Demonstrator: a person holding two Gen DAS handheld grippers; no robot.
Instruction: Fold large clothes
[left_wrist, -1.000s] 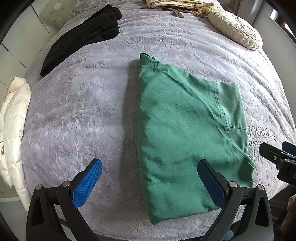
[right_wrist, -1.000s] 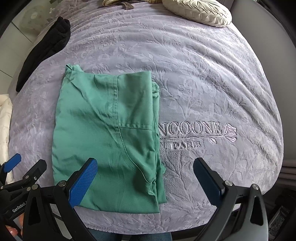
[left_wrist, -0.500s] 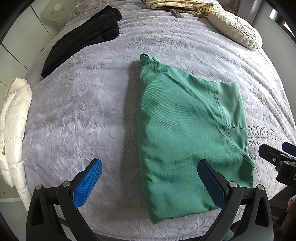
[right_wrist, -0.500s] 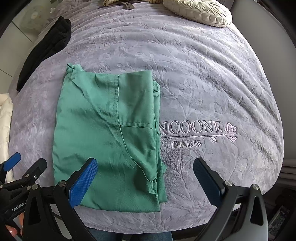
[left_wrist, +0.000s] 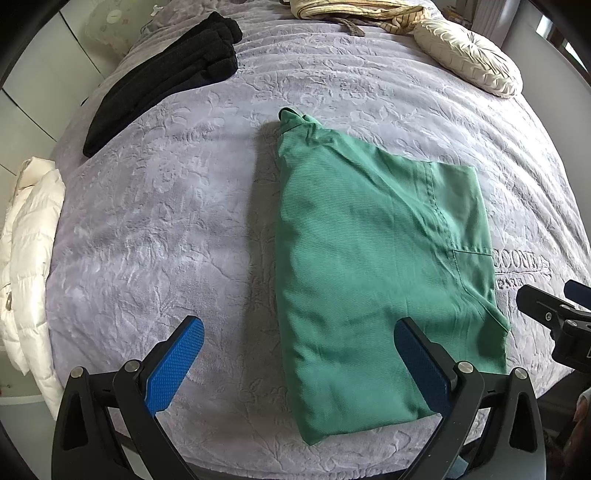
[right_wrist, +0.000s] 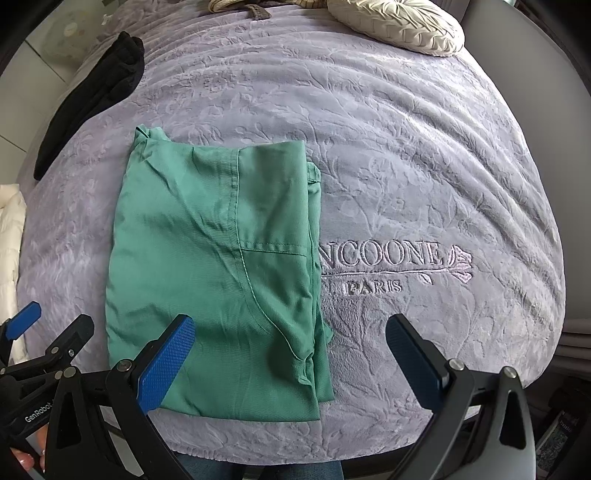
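Folded green garment (left_wrist: 373, 258) lay flat on bed (left_wrist: 166, 221). Left tool (left_wrist: 299, 354) and right tool (right_wrist: 291, 354) held spread, gripping nothing. Embroidered lettering (right_wrist: 380, 254) legible only in right view.

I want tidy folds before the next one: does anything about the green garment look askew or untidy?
Mostly neat: the green garment lies flat on the purple blanket. Two flaws: under-layers stick out past its right edge, and its far left corner is bunched. Both the left gripper and the right gripper are open, holding nothing.
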